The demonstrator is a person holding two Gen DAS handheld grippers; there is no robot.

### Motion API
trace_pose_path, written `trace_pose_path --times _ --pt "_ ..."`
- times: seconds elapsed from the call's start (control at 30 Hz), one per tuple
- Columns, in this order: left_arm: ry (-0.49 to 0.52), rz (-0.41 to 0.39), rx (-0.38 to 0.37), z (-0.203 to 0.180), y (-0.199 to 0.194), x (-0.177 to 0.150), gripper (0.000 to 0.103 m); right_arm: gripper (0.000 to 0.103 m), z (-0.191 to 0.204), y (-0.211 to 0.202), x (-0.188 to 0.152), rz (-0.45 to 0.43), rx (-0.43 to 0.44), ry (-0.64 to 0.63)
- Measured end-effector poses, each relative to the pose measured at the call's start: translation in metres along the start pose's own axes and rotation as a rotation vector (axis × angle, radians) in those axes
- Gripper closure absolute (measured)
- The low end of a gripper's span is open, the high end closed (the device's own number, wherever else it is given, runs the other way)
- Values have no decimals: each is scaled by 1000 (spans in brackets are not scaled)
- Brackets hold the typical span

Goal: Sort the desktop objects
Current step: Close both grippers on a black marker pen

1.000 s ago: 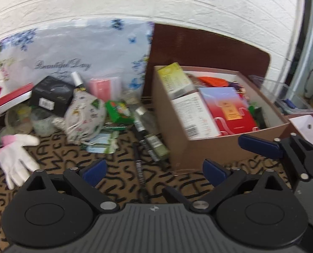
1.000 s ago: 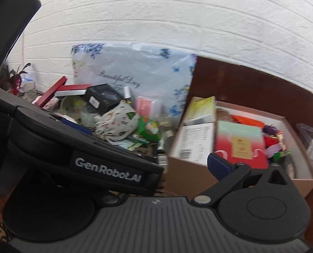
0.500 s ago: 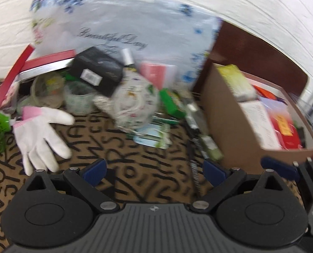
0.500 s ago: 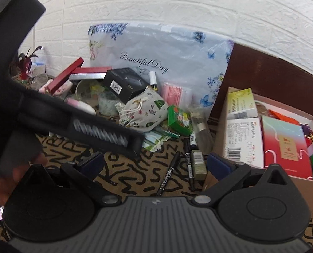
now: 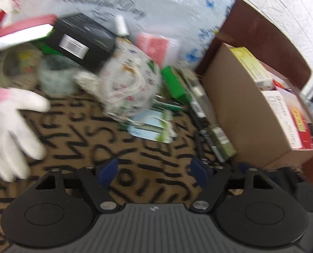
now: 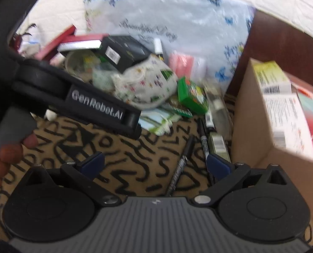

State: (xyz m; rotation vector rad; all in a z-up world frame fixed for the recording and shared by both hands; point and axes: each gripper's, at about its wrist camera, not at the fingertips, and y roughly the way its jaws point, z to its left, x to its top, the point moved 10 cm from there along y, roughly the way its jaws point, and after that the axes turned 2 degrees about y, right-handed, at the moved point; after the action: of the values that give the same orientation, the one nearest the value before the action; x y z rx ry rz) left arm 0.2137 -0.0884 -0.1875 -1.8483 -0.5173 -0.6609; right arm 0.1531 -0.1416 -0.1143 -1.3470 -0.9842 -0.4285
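Beside cardboard box [image 6: 259, 113]: black markers [image 6: 180, 166] ahead; left tool [image 5: 153, 174], right tool [image 6: 155, 162] both agape, empty

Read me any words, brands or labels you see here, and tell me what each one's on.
"GenRobot.AI": on the left gripper body, seen from the right wrist view.
Cursive script on the floral plastic bag: too blurred to read.
Barcode labels on the black box and cartons in the cardboard box: unreadable.
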Motion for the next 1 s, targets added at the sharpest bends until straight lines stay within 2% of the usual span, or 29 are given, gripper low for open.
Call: trace_pose_path --times 0.03,0.07,0.13,0.17,0.2,0.27,0.3,0.33,0.37,0.43,0.47,0.5,0.53,0.67,0.73,0.8,0.9,0.93,0.97,1.0 --pt "-1 13 -31 -6 4 -1 30 23 -2 3 -3 9 -11 5" --pt "-2 23 -57 -12 8 -2 30 30 -4 6 -7 18 -22 11" --pt "2 42 -93 -23 15 -3 30 34 -9 13 -12 34 -34 42" --pt "6 49 -106 -28 19 -4 31 39 -11 17 -16 48 -30 66" --pt "12 57 -118 -32 23 -5 37 44 -13 20 -19 62 -21 91" --pt "12 82 -131 -39 31 -7 46 62 -15 21 -22 49 16 150" --pt "8 96 -137 -41 35 -9 50 67 -15 20 -22 46 20 151" --pt "5 102 -140 -43 38 -11 55 78 -14 18 -23 42 26 148" --pt "7 97 -139 -44 38 -12 57 85 -12 16 -24 43 35 152" --pt "8 103 -137 -46 39 -15 75 91 -11 12 -28 39 37 151" --pt "7 111 -128 -46 39 -17 78 93 -10 11 -30 39 39 156" --pt "15 113 -117 -45 39 -18 88 93 -10 9 -32 39 37 163" --pt "19 117 -114 -44 39 -19 89 93 -11 7 -33 40 36 166" --pt "14 123 -107 -45 38 -21 89 93 -11 2 -37 41 38 172" --pt "19 121 -93 -47 40 -21 78 92 -9 5 -35 49 38 166" --pt "20 111 -94 -50 43 -18 74 92 -8 5 -35 49 29 153" --pt "8 101 -83 -49 46 -17 75 92 -10 5 -37 44 24 164" --pt "2 103 -86 -50 47 -16 81 92 -11 4 -39 40 25 174" --pt "11 106 -82 -50 48 -16 82 92 -10 3 -40 36 22 172" --pt "24 107 -65 -51 50 -16 89 91 -9 3 -41 31 17 165"
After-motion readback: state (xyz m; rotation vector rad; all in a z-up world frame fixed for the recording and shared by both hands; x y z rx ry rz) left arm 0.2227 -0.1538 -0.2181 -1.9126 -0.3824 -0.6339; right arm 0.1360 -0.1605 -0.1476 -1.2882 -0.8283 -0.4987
